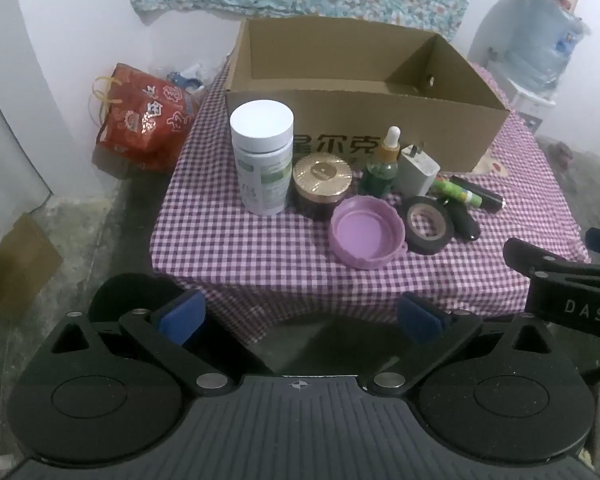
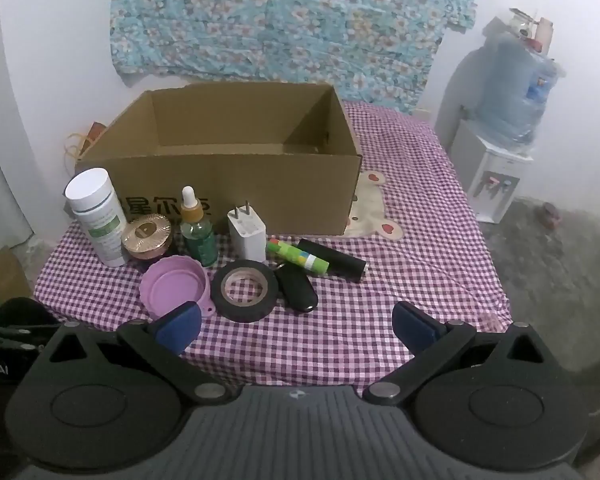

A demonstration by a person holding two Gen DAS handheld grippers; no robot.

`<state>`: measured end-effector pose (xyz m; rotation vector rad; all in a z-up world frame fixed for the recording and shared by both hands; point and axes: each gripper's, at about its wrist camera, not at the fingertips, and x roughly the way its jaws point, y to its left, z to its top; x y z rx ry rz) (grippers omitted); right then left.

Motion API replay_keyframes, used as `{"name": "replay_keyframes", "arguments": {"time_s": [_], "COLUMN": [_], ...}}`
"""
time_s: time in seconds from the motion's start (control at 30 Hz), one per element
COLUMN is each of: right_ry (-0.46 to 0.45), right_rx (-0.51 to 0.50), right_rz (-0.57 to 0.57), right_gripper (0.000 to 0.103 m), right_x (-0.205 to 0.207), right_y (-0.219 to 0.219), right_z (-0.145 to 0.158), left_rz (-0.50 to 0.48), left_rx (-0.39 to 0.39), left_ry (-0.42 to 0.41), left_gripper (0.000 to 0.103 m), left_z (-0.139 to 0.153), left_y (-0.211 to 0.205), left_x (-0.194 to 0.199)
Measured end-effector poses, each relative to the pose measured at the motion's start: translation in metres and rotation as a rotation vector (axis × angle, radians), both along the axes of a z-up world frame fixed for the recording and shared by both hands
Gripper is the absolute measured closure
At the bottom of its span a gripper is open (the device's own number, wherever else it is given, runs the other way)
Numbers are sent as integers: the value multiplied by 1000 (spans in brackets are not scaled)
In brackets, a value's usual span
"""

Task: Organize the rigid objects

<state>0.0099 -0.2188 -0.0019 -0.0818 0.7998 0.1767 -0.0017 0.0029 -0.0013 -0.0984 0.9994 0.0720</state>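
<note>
We see both the left gripper point(image 1: 300, 316) and the right gripper point(image 2: 296, 326) with jaws spread wide, nothing between them, held at the near edge of the checked tablecloth point(image 2: 400, 280). The items stand in a row just near the open cardboard box point(image 2: 236, 184). Upright, long axes vertical: white bottle point(image 2: 98, 216) at far left, dropper bottle point(image 2: 198, 232), and charger point(image 2: 246, 236) with prongs pointing up. The green tube point(image 2: 298, 256) and black cylinder point(image 2: 334, 261) lie flat, axes running left to right, tilted nearer at the right. The tape roll point(image 2: 245, 290) and purple lid point(image 2: 176, 286) lie flat; the gold-lidded jar point(image 2: 148, 237) possibly touches the bottle.
</note>
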Motion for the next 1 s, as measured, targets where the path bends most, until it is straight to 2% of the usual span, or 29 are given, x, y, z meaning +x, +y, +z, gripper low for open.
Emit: {"name": "replay_keyframes", "arguments": {"time_s": [1.0], "right_ry": [16], "right_rx": [-2], "right_rz": [15], "right_gripper": [0], "right_x": [1], "right_y": [5], "right_z": [-1], "left_rz": [-1], "left_rx": [25], "left_ry": [0], "left_gripper": [0], "left_z": [1], "left_y": [-2], "left_x": [0]}}
